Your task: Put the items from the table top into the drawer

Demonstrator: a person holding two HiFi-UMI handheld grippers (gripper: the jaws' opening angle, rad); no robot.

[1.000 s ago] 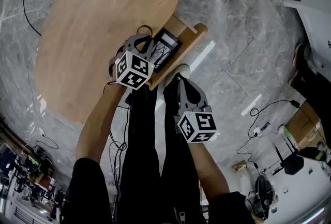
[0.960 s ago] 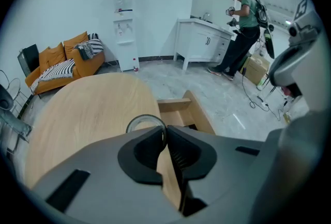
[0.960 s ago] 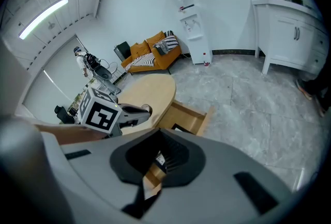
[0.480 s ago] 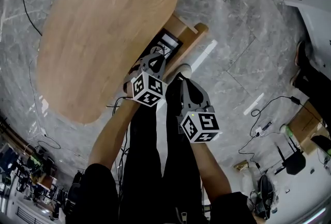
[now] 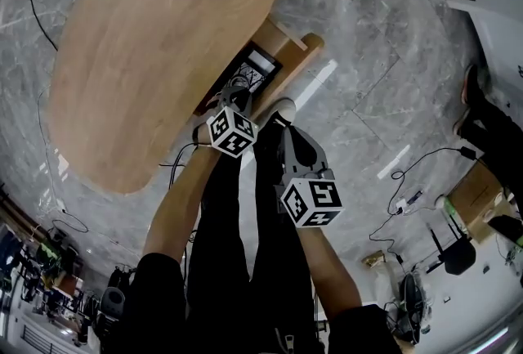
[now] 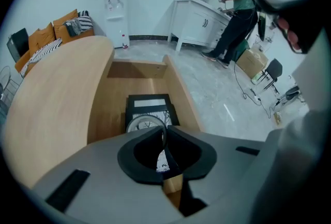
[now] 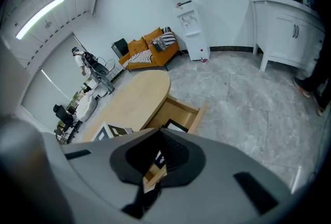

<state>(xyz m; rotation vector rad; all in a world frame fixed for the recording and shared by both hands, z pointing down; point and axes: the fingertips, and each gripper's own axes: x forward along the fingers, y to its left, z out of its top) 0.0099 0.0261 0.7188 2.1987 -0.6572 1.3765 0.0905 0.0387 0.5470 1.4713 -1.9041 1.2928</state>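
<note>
Pinching, with the left hand-held gripper (image 6: 164, 140), jaws nearly together, the thin rim of a round silver-rimmed clock (image 6: 145, 123). Hanging over the open light wooden drawer (image 6: 182, 91) pulled out from the oval wooden worktop (image 6: 51, 99), above a black rectangular picture frame (image 6: 148, 102) lying inside. Shut on nothing: the right hand-held gripper (image 7: 158, 140), off beside. Apparently mid-placement. Next, likely: lower into the drawer, lay flat, then release.

The person is wearing black short sleeves (image 5: 149, 287), black trousers (image 5: 237, 262), a white shoe (image 5: 283, 108); grey left gripper (image 6: 164, 136) and right gripper (image 7: 160, 137) are sporting black-and-white marker cubes (image 5: 232, 132).
</note>
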